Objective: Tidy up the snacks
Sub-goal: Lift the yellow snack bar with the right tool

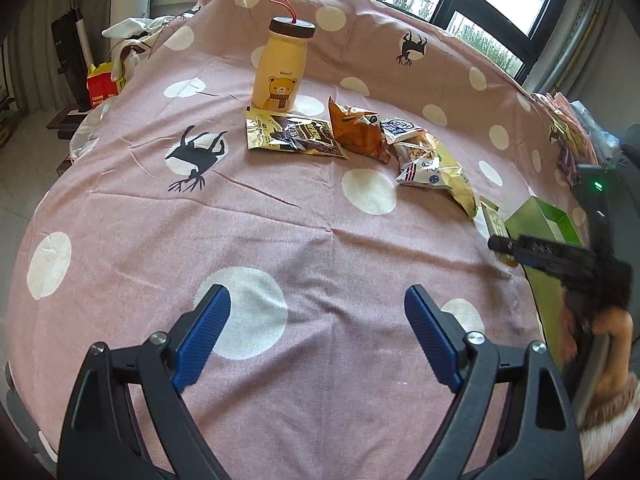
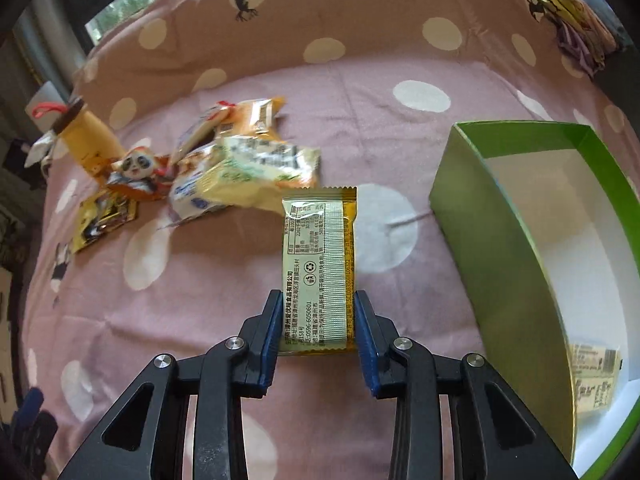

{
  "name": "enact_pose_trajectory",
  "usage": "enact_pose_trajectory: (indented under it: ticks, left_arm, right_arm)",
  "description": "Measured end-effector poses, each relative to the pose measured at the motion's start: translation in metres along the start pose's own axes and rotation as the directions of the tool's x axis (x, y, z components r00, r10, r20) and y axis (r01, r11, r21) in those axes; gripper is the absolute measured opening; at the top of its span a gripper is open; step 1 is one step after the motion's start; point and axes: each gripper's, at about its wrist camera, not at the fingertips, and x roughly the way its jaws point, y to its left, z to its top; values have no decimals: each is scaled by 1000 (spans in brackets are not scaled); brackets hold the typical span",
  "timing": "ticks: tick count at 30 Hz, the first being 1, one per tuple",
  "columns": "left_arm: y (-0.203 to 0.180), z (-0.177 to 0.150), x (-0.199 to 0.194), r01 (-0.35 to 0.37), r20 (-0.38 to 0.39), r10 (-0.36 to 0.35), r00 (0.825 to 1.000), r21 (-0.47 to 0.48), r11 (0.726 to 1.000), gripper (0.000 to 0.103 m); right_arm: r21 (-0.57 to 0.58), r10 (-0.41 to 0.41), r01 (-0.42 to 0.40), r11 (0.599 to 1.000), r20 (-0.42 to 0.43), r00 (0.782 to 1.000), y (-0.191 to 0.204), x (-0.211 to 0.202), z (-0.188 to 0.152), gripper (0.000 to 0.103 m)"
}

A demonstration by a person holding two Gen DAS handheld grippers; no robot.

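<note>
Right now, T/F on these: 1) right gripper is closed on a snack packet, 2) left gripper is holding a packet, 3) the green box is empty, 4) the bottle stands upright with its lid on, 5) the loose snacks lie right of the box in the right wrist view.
1) True. The right gripper pinches the gold snack packet by its sides.
2) False. The left gripper is open over bare tablecloth, nothing between its fingers.
3) False. The green box already has one packet inside.
4) True. The yellow bottle stands upright, brown lid on.
5) False. The loose snacks lie left of the box.
</note>
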Motion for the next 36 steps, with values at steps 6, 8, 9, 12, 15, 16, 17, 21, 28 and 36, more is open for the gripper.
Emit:
enact_pose_trajectory:
  ticks: [6,8,9,12,15,16,17,21,28,36]
  left_arm:
    - [-2,-3,7,38,-40,-39,998,-17,999,84]
    - [-2,-5,9,46,-55,-47,997,-26,999,81]
    - [-2,-6,10,50,-59,-51,997,-27,998,79]
    - [-6,-8,14,57,-72,-58,996,-16,998,74]
    - [-12,-12,18,66,-89,-66,994,-1,998,72]
    - [-15,-14,20,70,-97,-70,993,4,998,72]
    - [-17,-15,21,77,-105,-76,992,11,997,71]
    - [-30,-23,30,125,-154,-121,981,19,992,51]
    - [-60,-35,50,264,-262,-264,928,-38,964,26]
    - [-74,-37,63,281,-266,-287,920,-62,958,16]
  right_arm:
    - [-111,93,-101,989,-80,992,40,-15,-65,36]
    - [-152,99,-114,982,-106,990,50,-13,-77,36]
    - [-164,104,-122,979,-111,988,54,-15,-82,36]
    - [-188,136,-158,969,-123,983,61,-20,-88,36]
    - [-162,171,-192,968,-133,976,54,-22,-85,40]
    - [-149,181,-200,968,-135,974,49,-23,-84,41]
    - [-139,190,-209,968,-135,972,47,-23,-85,46]
    - [-70,264,-273,959,-117,957,32,-27,-78,50]
    - [30,444,-445,895,-153,883,21,-17,-70,50]
    - [83,477,-470,879,-170,862,15,3,-69,48]
